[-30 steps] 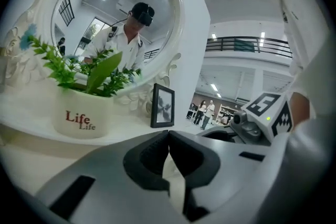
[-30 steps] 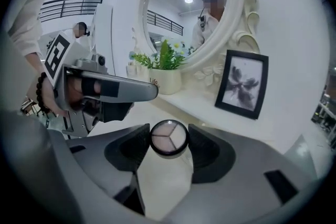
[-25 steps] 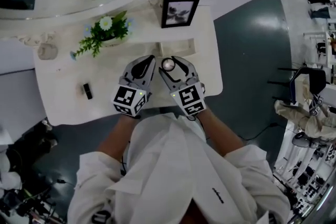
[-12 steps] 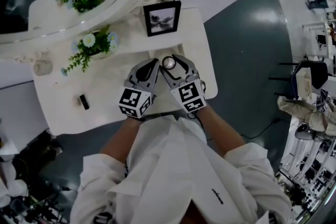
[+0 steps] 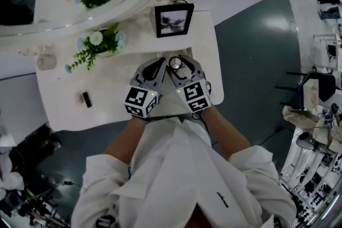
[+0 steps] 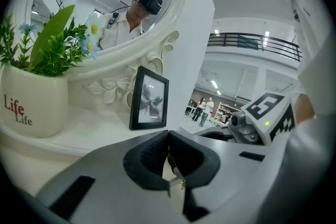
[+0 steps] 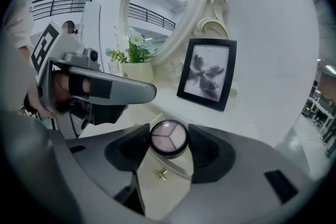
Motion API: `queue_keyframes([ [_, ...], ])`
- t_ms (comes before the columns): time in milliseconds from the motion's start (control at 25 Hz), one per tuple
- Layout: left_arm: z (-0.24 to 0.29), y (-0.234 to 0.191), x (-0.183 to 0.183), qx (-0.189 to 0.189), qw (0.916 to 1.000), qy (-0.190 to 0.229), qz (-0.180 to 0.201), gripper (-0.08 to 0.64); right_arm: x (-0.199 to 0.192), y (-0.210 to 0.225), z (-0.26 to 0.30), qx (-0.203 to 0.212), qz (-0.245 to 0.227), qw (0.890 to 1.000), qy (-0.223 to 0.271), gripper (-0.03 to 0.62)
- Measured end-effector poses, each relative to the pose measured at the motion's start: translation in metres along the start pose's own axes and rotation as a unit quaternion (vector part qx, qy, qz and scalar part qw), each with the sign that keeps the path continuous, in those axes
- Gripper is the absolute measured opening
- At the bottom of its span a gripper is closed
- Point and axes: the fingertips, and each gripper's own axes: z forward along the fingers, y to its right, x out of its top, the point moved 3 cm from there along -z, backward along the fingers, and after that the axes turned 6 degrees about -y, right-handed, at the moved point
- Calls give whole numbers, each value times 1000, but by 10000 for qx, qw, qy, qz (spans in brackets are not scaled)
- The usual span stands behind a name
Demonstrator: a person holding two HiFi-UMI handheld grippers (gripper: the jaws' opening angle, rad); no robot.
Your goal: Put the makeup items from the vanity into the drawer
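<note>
Little change from a second ago: right gripper (image 5: 176, 64) stays clamped on the round compact (image 7: 168, 137), at 6 o'clock of the picture frame (image 5: 173, 20); left gripper (image 6: 168, 136) has its jaws pressed together, empty. Likely step: carry to drawer (image 7: 168, 196); next, pull it out by the gold knob (image 7: 160, 174) below. Compact: disc, no long axis, face up.

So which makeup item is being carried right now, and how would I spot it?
Find the white vanity with its oval mirror, then the black picture frame standing on it. Just in front of the frame, the right claw grips a round compact. It is the only black-rimmed disc, split into three pale pink shades.
</note>
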Motion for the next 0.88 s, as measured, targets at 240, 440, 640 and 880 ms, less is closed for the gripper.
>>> queue_keyframes([
  [240, -7, -7, 0, 147, 9999, 37, -28, 26, -3, -2, 8, 2, -130, 9999, -88, 245],
  [440, -9, -7, 0, 136, 9999, 50, -10, 26, -3, -1, 12, -32, -125, 9999, -68, 245],
  [640, -11, -8, -1, 171, 9998, 75, -67, 26, -3, 1, 15, -96, -136, 9998, -73, 245],
  [880, -15, -9, -2, 196, 9997, 85, -115, 26, -2, 0, 15, -152, -156, 9997, -62, 247],
])
